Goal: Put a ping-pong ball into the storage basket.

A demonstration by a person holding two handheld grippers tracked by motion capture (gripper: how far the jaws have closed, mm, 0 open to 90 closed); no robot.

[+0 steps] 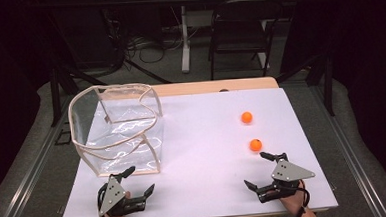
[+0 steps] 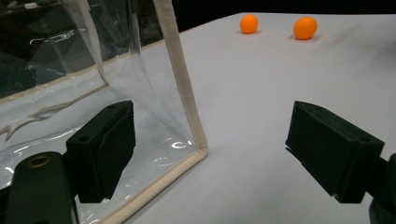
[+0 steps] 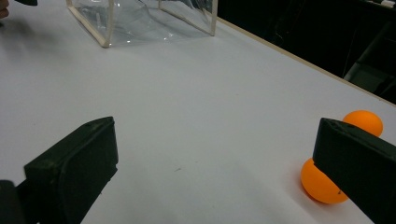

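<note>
A clear plastic bag with beige trim (image 1: 117,127) stands open on the white table (image 1: 205,188) at the left. Two orange balls lie at the right: a far ball (image 1: 246,117) and a near ball (image 1: 255,145). My left gripper (image 1: 133,180) rests just in front of the bag's near corner (image 2: 198,149), jaws wide apart and empty. My right gripper (image 1: 257,170) sits low at the right, open and empty, a little short of the near ball (image 3: 320,183), whose top its right jaw partly covers. The far ball (image 3: 364,121) lies behind it.
A wooden strip (image 1: 215,86) runs along the table's far edge. Beyond it stand a dark chair (image 1: 239,31) and a white table leg (image 1: 184,39). Bare white surface (image 1: 202,138) spreads between the bag and the balls.
</note>
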